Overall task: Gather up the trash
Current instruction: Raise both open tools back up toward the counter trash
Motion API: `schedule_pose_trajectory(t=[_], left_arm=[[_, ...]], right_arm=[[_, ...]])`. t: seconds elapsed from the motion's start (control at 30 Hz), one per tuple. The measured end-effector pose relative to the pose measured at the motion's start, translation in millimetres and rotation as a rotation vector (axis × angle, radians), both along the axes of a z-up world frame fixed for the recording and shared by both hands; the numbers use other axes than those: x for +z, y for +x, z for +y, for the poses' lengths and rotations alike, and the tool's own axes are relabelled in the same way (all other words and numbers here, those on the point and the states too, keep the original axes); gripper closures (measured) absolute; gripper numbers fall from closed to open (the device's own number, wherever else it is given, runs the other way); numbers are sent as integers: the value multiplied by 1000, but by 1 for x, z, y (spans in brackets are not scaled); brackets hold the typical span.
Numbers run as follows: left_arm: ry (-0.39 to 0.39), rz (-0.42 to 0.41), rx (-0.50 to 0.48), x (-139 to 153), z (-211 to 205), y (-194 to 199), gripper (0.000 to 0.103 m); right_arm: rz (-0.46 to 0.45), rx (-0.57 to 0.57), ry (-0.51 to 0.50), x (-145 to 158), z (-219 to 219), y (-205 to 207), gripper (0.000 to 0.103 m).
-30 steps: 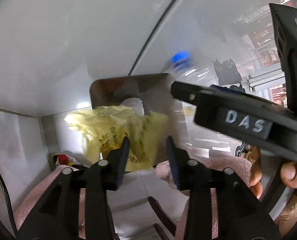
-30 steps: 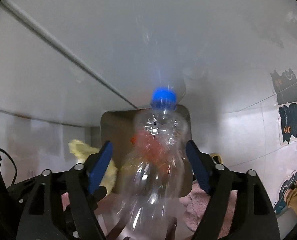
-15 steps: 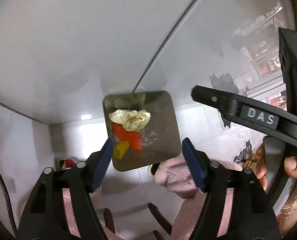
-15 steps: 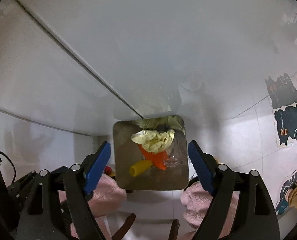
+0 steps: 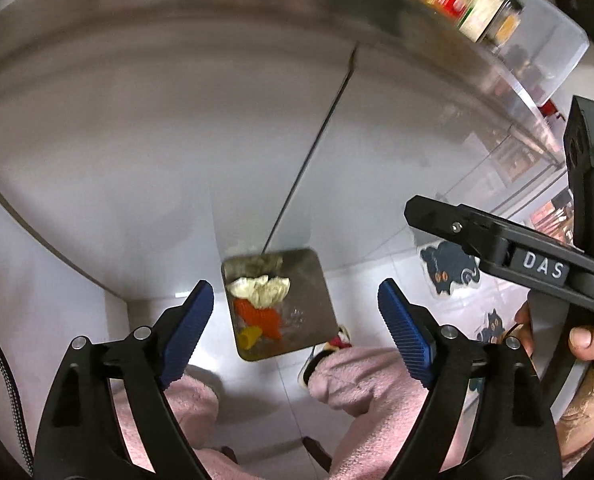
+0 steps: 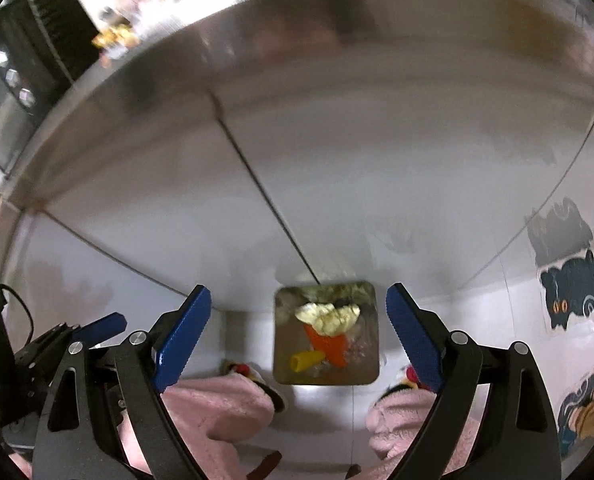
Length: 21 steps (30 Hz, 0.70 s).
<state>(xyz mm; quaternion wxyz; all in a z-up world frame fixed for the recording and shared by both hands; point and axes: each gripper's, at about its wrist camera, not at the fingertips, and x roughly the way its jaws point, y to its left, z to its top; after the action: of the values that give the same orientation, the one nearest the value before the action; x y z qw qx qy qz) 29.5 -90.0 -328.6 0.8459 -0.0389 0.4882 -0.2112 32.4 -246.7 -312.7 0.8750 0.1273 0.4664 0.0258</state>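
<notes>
our hands are empty and the trash is in the bin

we look down at the metal bin on the floor, below the counter front. inside it lie a crumpled yellow bag, an orange piece, a little yellow piece and a clear bottle that is hard to see. our left gripper has its jaws opening, with nothing held between them. our right gripper is opening too, and it holds nothing. the other gripper shows at 3 o'clock in the left view. we think this drop is done. next we need to find more trash, maybe up on the counter at 12 o'clock, and reach for it with wide jaws.
</notes>
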Motion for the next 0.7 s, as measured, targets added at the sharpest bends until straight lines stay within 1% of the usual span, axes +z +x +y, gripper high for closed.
schedule_pose_trajectory(t=[0.03,0.2,0.27,0.3,0.4,0.57,0.63,0.7], left_arm=[[-5,-19,1,9,3,-3,22],[-14,-141,11,75,13,-15,20],[-14,-181,17,101,16,-17,17],[-14,-201,20,117,18,-17,16],[4,-249,41,147,23,-13,14],[8,-280,75,191,36,5,12],[27,-305,98,201,41,14,10],[50,-327,118,216,50,25,9]], right_arm=[[-18,5,1,8,-1,-2,13],[-153,44,-29,79,10,-17,12],[-210,59,-34,110,14,-20,5],[-234,60,-36,122,15,-21,4],[-296,76,-61,160,20,-19,4],[-341,83,-74,200,21,-1,4],[-349,75,-88,211,20,6,4],[-346,63,-92,221,18,21,4]])
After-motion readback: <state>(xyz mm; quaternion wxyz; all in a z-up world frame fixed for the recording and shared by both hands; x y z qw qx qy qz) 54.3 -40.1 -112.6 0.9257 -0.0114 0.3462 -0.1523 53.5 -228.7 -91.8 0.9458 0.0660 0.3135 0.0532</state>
